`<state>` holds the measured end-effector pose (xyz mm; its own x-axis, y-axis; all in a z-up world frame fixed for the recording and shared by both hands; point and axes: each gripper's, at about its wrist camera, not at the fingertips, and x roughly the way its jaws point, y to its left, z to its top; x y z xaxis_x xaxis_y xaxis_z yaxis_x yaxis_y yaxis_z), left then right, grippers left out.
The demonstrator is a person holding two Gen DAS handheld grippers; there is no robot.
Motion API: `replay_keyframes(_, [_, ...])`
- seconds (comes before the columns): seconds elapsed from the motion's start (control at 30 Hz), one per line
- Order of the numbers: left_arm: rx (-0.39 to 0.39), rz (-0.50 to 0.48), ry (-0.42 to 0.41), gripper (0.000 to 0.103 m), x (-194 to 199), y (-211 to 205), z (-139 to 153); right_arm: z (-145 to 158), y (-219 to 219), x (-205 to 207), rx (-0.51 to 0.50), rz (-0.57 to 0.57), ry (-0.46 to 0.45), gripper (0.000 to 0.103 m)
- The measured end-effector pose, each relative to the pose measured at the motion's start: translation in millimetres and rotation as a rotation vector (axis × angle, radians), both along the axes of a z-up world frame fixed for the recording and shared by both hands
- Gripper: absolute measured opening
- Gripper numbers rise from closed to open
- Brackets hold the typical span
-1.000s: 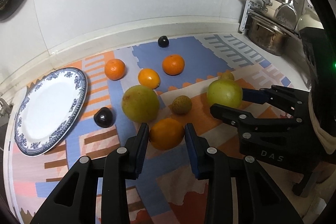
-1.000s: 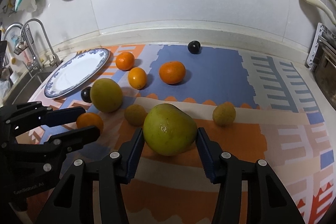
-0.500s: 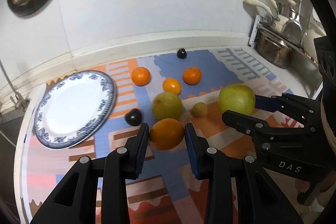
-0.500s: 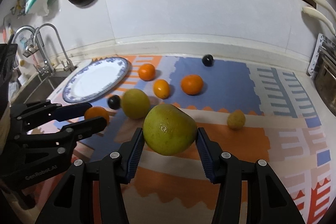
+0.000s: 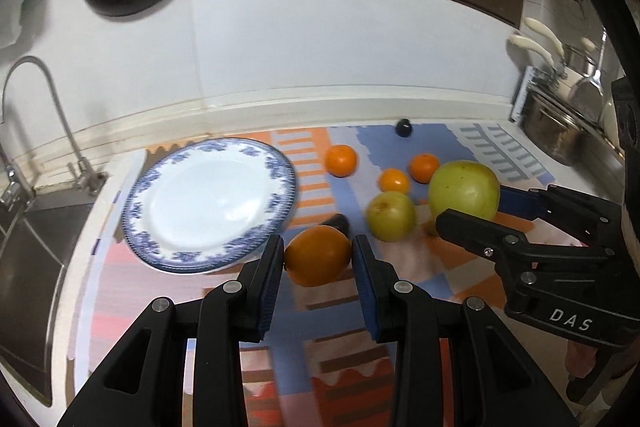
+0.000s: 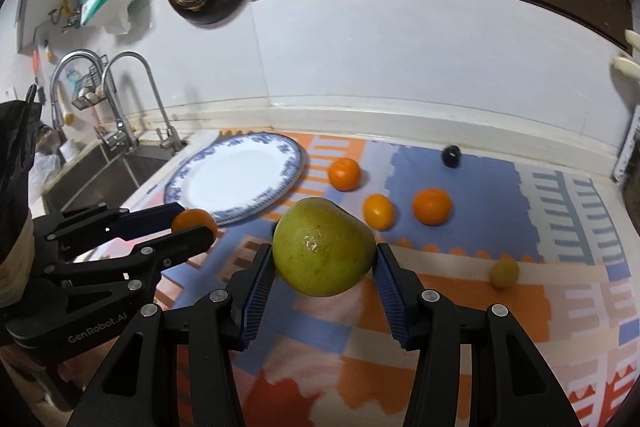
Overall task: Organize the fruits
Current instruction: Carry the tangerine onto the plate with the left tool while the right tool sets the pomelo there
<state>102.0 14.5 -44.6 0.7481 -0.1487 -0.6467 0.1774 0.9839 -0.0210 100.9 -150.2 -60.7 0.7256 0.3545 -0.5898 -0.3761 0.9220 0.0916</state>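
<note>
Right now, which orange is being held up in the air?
The orange squeezed in the left gripper, beside the plate. The three other oranges lie on the mat.

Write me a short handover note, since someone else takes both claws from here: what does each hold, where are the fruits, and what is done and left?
Left claw: shut on an orange, held above the mat near the plate.
Right claw: shut on a large green fruit, also lifted clear of the mat.
Plate: holds no fruit yet, so nothing is sorted.
On the mat: three oranges, a second green fruit, a small yellowish fruit, a dark fruit near the wall, another dark fruit by the plate.
Left: set down both held fruits, then gather the rest.
</note>
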Motion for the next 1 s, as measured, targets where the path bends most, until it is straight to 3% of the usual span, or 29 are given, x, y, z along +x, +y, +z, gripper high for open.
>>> replay_keyframes(0.47, [0.052,0.125,-0.036,0.034,22,56,-3,6,63,32,0.004,0.124,-0.003,0.051])
replay_keyframes(1.0, [0.094,0.174,0.026,0.034,75,101,-38,-31,120,100,-0.018,0.129,0.115,0.051])
